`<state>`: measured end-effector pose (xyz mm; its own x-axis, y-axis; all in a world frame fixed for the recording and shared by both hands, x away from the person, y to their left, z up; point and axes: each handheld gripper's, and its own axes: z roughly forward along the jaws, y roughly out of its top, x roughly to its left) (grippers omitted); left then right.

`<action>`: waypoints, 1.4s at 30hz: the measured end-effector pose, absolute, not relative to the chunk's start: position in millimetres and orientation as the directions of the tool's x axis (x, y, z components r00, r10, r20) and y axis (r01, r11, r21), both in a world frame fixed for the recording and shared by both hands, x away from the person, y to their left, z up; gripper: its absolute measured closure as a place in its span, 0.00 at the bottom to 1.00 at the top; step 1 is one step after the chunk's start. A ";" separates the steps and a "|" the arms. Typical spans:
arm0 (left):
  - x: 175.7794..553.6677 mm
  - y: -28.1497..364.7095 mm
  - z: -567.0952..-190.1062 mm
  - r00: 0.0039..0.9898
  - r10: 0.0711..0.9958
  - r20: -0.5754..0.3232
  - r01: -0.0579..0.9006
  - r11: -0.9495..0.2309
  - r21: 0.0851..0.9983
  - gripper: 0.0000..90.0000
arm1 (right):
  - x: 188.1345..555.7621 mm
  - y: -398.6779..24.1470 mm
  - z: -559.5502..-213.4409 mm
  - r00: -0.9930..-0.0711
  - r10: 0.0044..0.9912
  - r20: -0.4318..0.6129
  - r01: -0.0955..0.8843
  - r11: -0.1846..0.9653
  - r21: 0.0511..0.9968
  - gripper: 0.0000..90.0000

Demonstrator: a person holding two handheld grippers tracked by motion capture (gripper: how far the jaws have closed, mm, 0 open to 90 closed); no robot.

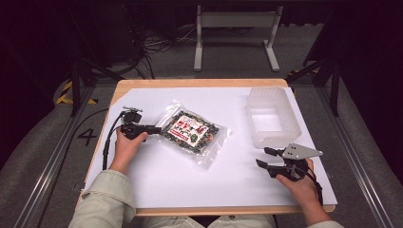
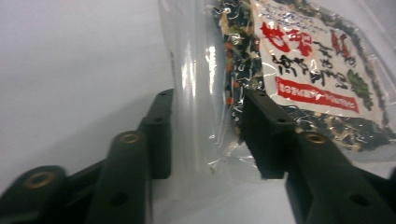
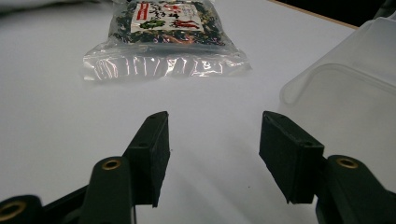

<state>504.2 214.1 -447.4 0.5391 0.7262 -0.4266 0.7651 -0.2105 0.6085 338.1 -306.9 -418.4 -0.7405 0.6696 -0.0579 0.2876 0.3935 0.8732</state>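
A clear bag of dark dried mix with a red and white label (image 1: pixel 192 129) lies on the white sheet, left of the middle. My left gripper (image 1: pixel 158 129) reaches it from the left, lying level at the bag's left edge. In the left gripper view the bag's clear sealed edge (image 2: pixel 201 93) runs between the two jaws of my left gripper (image 2: pixel 205 135), which stand apart on either side of it; the label (image 2: pixel 308 60) is beyond. My right gripper (image 1: pixel 263 157) rests at the front right, open and holding nothing (image 3: pixel 212 154), pointing toward the bag (image 3: pixel 163 23).
A translucent plastic container (image 1: pixel 291 116) stands at the back right, seen close at the right of the right gripper view (image 3: pixel 341 93). The white sheet (image 1: pixel 199 180) covers a wooden table with its edge at the front (image 1: pixel 214 210). Cables and a metal stand sit on the floor behind.
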 end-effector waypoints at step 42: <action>438.0 208.1 -350.9 0.728 0.665 -0.165 0.392 -0.207 0.896 0.99 | 334.8 -303.8 -411.7 -0.744 0.664 -0.066 0.263 0.383 0.885 0.47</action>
<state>438.0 208.1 -350.9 0.7280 0.6654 -0.1649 0.3924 -0.2072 0.8961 334.8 -303.8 -411.7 -0.7445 0.6643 -0.0664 0.2632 0.3834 0.8853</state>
